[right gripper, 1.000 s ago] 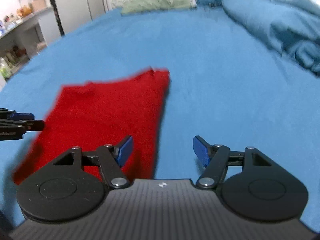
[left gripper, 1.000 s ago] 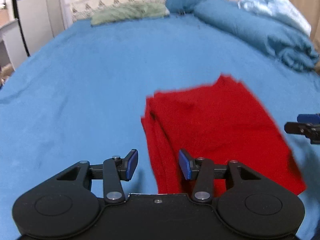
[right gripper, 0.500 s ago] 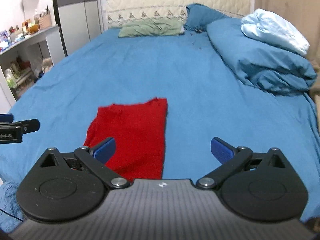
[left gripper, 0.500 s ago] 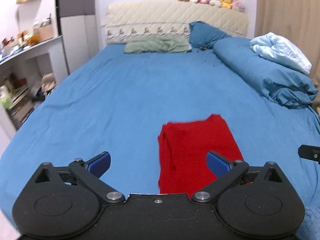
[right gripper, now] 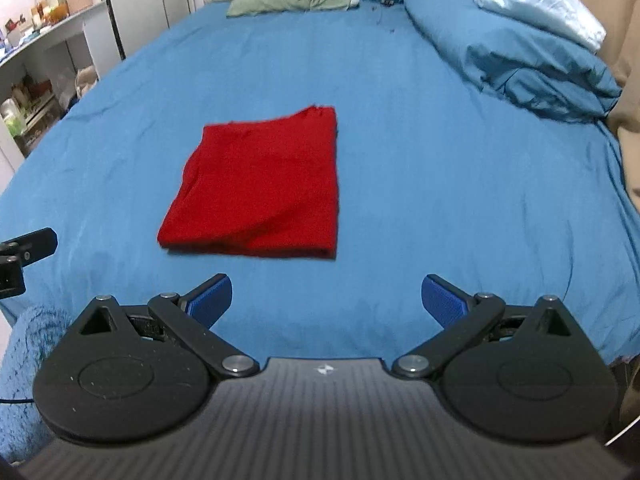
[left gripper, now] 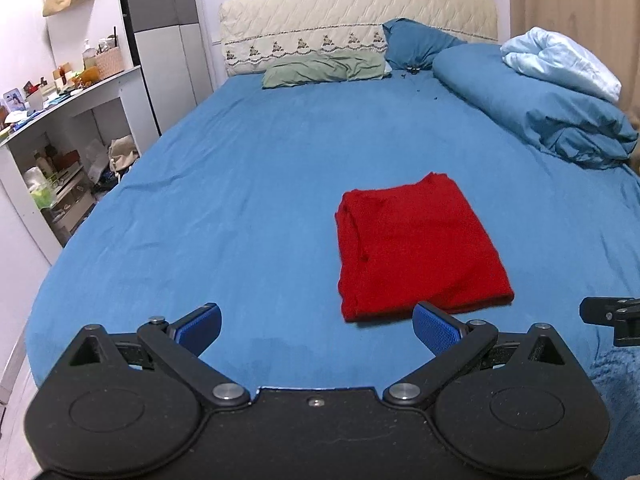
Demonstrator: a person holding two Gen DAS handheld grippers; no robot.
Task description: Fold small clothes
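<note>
- While both tools hang above the blue bed (left gripper: 248,184), the left gripper (left gripper: 316,326) has its fingers spread, empty, having just opened.
- Folded red garment (right gripper: 260,188) lies flat mid-bed, seemingly layered.
- Right gripper (right gripper: 326,298) likewise gapes, having just opened.

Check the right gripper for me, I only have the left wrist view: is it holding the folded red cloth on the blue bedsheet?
Observer: No. The right gripper has just been opening. Its jaws stand wide with nothing between them.
Operator: The left gripper hides part of the cloth's near edge here. How does it lie?
Observer: The right wrist view shows the folded red cloth with its whole near edge in sight. The layers are stacked on the blue bedsheet, apart from the pads.
Operator: Is the left gripper clear of it too?
Observer: Yes. Its tip shows at that view's left edge, over bare sheet and off the cloth. Its jaws have just been opening, empty.
</note>
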